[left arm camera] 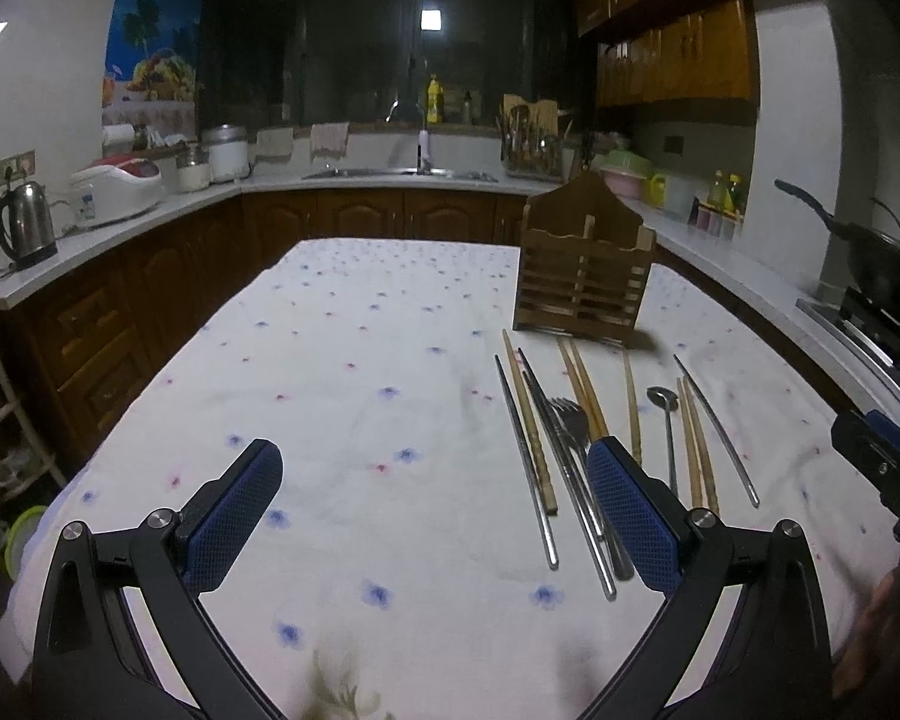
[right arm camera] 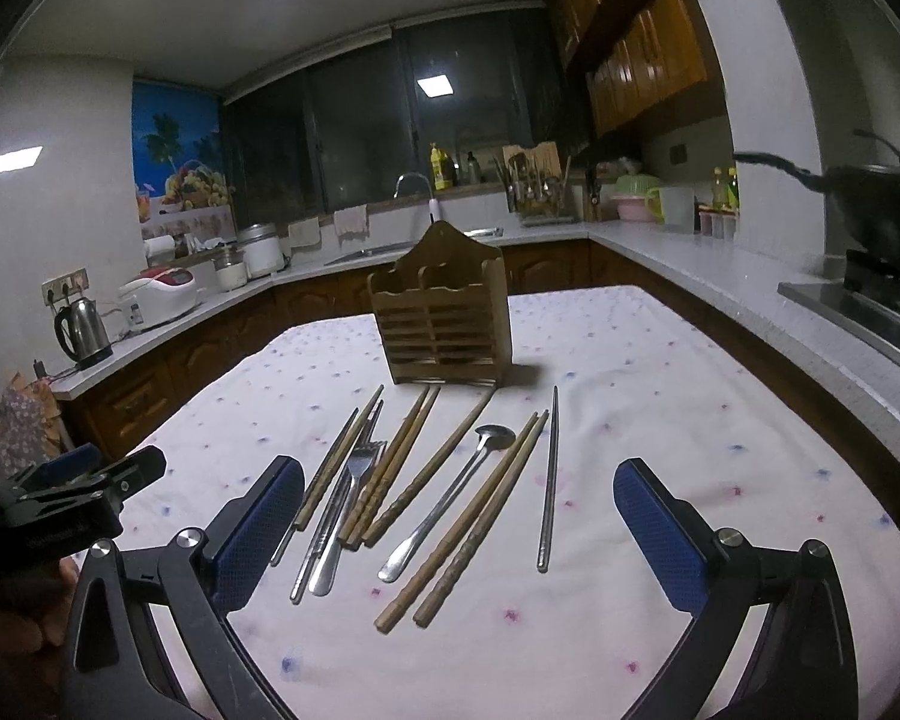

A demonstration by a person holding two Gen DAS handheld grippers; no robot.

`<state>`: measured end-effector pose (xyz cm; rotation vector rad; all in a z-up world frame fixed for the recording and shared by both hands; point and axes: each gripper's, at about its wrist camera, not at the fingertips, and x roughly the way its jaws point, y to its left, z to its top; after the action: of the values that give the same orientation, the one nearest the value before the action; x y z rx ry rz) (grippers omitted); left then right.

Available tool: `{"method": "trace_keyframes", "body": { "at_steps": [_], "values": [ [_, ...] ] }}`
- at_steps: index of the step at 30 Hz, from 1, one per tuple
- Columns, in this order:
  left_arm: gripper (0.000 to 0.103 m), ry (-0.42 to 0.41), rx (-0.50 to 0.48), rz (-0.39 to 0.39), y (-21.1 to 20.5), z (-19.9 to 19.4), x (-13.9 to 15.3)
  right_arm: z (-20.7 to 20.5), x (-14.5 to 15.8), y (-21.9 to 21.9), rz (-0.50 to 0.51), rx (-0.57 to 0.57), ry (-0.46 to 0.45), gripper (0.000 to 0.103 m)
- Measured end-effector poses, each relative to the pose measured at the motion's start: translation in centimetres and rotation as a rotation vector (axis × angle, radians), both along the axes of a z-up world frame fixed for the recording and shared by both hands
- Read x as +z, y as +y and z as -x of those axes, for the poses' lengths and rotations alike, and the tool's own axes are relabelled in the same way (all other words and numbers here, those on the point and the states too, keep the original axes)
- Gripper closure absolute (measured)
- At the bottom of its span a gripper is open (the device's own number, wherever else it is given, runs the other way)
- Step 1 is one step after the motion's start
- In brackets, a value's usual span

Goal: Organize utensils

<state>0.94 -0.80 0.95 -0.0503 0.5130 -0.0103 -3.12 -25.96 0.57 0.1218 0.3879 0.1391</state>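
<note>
kitchen all round here: a kettle (right arm camera: 84, 324) and a rice cooker (right arm camera: 162, 294) on the counter to the left, a sink (left arm camera: 399, 174) under the dark window at the back, a wok (right arm camera: 870, 204) on the stove (right arm camera: 858, 306) at the right. in the middle, a table under a white flowered tablecloth (right arm camera: 660, 396).

the wooden utensil holder (right arm camera: 444, 312) stands upright toward the far end of the cloth, slatted front facing the cameras, compartments open at the top. just in front of it lies the whole scatter of cutlery, nothing between the two but bare cloth.

the utensils all run lengthwise, far ends toward the holder, near ends toward the grippers, fanned slightly. from the right wrist view: a lone metal chopstick (right arm camera: 549, 480) on the right, apart from the rest; a wooden chopstick pair (right arm camera: 468, 528) beside it; the spoon (right arm camera: 450, 498) with its bowl at the far end, handle crossing close to that pair; a single wooden chopstick (right arm camera: 432, 468); then a crowded bunch on the left where the fork (right arm camera: 354, 480), tines pointing away, lies against more wooden and metal sticks, overlapping.

right gripper (right arm camera: 459, 531) hovers above the near ends, fingers spread wide, nothing between them. left gripper (left arm camera: 435, 507) sits off to the left side of the scatter, fingers also wide apart and empty, its right finger over the fork bunch in its own view.

wide bare cloth to the left of the cutlery, and some to the right before the table edge.
</note>
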Motion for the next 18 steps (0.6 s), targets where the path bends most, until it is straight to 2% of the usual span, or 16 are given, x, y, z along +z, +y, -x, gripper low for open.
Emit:
{"method": "trace_keyframes", "body": {
  "at_steps": [8, 11, 16, 18],
  "values": [
    [0.001, 0.100, -0.052, 0.039, -0.7, -6.2, 0.5, -4.2, 0.4, -1.7, -0.043, 0.011, 0.098, 0.001],
    [0.007, 0.127, -0.064, 0.039, -0.8, -8.5, 0.5, -6.2, 0.5, -2.4, -0.057, 0.002, 0.136, 0.001],
    [0.022, 0.240, -0.096, 0.085, -1.2, -13.6, 0.0, -10.7, 0.4, -4.0, -0.079, -0.023, 0.219, 0.017],
    [0.026, 0.274, -0.105, 0.099, -1.4, -15.5, -0.3, -12.7, 0.0, -4.5, -0.085, -0.032, 0.260, 0.029]
  ]
}}
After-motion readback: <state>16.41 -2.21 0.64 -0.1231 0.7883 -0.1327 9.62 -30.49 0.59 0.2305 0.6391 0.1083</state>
